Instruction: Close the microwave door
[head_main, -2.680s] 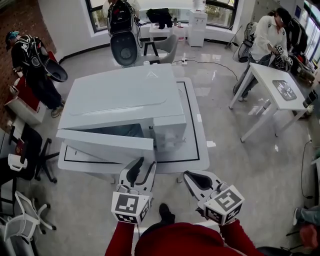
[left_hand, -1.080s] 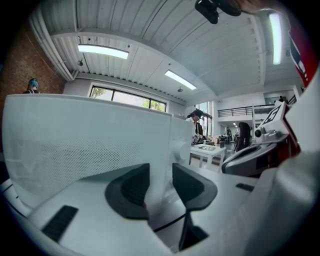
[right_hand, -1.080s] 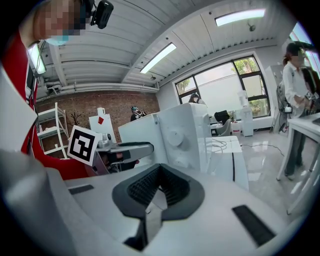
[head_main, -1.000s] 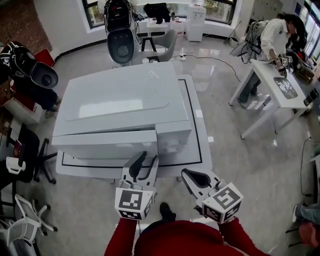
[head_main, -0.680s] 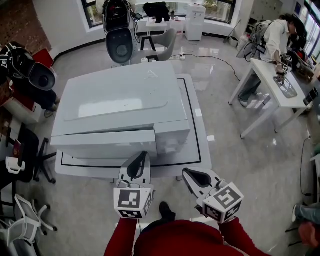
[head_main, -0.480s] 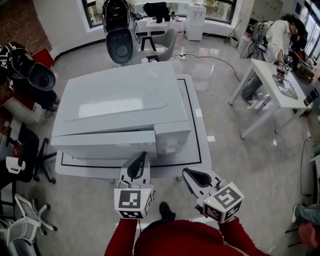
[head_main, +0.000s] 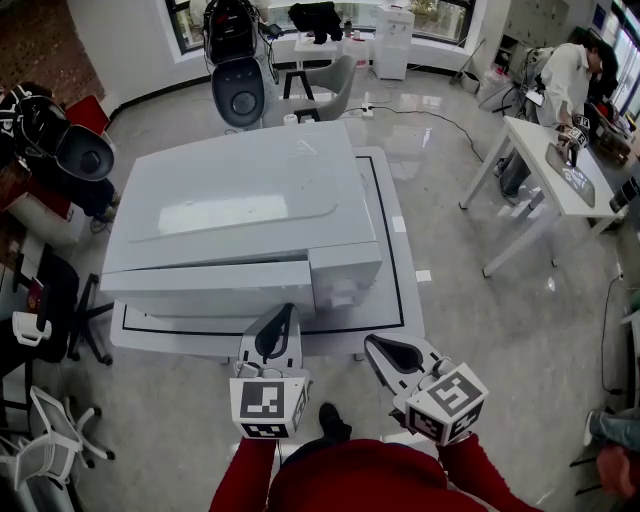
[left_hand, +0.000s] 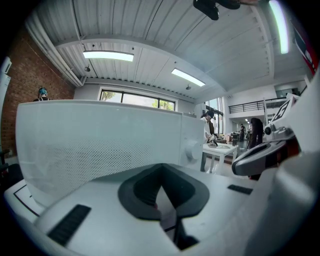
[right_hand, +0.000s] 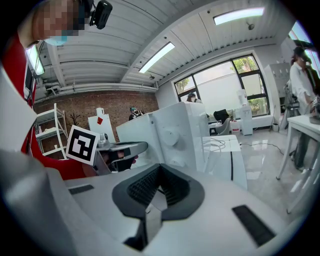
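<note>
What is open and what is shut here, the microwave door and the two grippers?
microwave door: closed, flush with the control panel.
left gripper: shut, holding nothing, just in front of the door.
right gripper: shut, holding nothing.

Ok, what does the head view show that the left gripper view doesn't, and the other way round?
Only the head view: the microwave's top and the grey chair behind it. Only the left gripper view: ceiling lights and the dots on the door. Both: the microwave, the right tool and the white side table.
</note>
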